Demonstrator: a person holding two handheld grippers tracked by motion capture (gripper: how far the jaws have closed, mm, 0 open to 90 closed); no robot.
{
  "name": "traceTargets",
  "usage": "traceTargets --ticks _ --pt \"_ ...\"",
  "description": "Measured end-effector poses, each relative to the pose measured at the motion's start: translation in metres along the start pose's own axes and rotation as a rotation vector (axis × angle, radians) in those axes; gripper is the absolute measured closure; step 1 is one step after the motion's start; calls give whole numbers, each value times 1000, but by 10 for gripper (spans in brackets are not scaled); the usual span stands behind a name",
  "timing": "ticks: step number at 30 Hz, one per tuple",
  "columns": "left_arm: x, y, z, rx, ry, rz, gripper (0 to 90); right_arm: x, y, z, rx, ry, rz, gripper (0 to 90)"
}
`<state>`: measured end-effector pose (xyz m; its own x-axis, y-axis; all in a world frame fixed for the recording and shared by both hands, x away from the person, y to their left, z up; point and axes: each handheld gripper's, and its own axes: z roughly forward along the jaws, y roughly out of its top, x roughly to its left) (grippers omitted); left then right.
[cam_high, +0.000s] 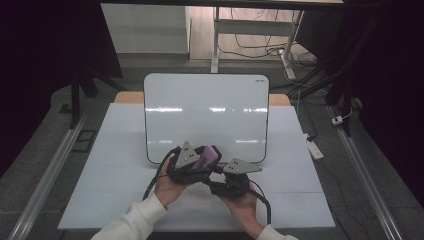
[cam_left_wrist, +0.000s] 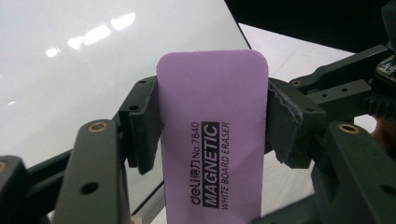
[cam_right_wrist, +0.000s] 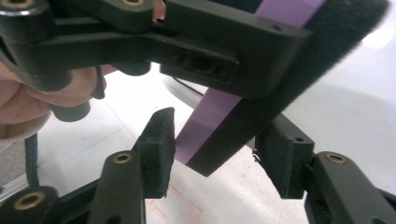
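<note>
White and glossy, the whiteboard (cam_high: 206, 117) lies across the centre of the high view with no marks we can make out, and at its lower edge the left gripper (cam_left_wrist: 212, 123) is clenched on the purple magnetic eraser (cam_left_wrist: 212, 135), both pads pressed to its long sides. We judge a handover or regrasp is in hand: the right gripper (cam_right_wrist: 212, 154) stands released, its jaws either side of the eraser's black felt end without touching, so closing squarely comes next. The eraser's far end is cut off, and the hands (cam_high: 172, 187) hide the gripper handles.
</note>
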<state>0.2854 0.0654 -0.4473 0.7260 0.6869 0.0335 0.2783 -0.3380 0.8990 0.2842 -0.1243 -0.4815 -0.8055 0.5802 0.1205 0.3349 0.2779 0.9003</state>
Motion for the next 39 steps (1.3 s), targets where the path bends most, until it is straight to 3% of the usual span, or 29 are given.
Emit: traceTargets --ticks 8,19,25,30,39 --pt "0 0 -2 -7 4 -4 401 -4 1 -2 -1 -31 4 584" --pt "2 -1 -11 -22 18 0 390 -6 4 -2 2 -51 -7 623" --pt "14 -7 -43 -36 53 -19 319 -8 9 -1 21 -40 21 625" --pt "31 -32 -74 -9 112 -77 321 0 23 8 32 -38 35 624" --pt "57 -74 -117 23 204 -161 327 28 49 52 67 -12 62 623"
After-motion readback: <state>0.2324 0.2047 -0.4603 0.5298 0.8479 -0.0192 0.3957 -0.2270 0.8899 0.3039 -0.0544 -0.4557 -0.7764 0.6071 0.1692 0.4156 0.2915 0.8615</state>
